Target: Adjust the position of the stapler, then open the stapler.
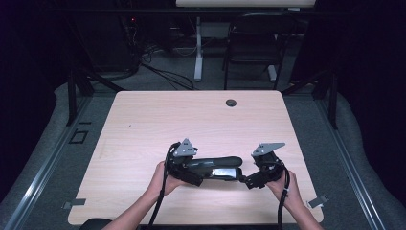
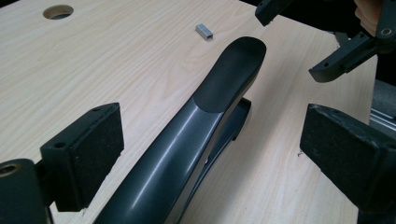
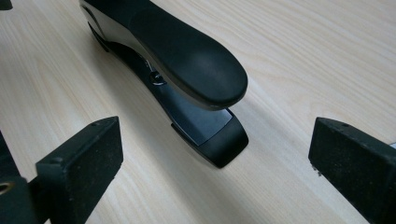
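Observation:
A black stapler lies flat on the light wooden table, near the front edge. My left gripper is open, and its pads stand on either side of the stapler's body without touching it. My right gripper is open too, facing the stapler's front end; the base tip lies just ahead of its wide-apart jaws. In the left gripper view the right gripper shows beyond the stapler's tip.
A small strip of staples lies on the table past the stapler. A round cable hole sits near the far edge. Behind the table stand a dark chair and a desk leg.

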The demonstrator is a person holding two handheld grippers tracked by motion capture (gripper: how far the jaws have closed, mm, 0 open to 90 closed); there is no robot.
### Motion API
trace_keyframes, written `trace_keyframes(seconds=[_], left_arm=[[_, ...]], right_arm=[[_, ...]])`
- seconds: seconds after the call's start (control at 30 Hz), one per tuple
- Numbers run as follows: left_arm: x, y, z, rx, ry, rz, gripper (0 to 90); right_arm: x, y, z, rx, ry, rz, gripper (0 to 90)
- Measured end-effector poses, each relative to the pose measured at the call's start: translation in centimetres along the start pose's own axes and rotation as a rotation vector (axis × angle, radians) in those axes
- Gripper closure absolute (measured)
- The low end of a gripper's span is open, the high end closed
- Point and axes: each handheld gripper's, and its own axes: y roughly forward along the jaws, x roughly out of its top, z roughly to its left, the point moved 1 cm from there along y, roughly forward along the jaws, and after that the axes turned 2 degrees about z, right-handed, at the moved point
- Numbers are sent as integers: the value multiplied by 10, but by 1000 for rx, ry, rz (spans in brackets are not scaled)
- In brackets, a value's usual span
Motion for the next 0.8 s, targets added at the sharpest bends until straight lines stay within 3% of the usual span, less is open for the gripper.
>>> trace_keyframes(seconds=[0.1, 0.2, 0.33, 0.47, 0.57, 0.67, 0.77, 0.8], left_arm=[[1, 0, -2, 5, 2, -2, 77], [1, 1, -9, 16, 10, -4, 131], [1, 2, -15, 22, 14, -2, 156], [1, 4, -25, 24, 27, -17, 226], [0, 11, -32, 8, 40, 0, 285], [-3, 19, -36, -7, 38, 17, 329], [-6, 29, -40, -16, 41, 20, 450], [-7, 32, -41, -28, 34, 19, 536]], right_arm=[[-1, -1, 2, 0, 14, 2, 24], [1, -4, 6, -45, 4, 15, 35], [1, -3, 9, -45, 5, 10, 78], [-2, -3, 12, -34, 11, -17, 235], [-2, -2, 13, -35, 8, -14, 296], [-5, 1, 15, -39, 6, 15, 461], [-6, 7, 17, -38, -11, 30, 607], [-6, 12, 19, -42, -30, 51, 680]])
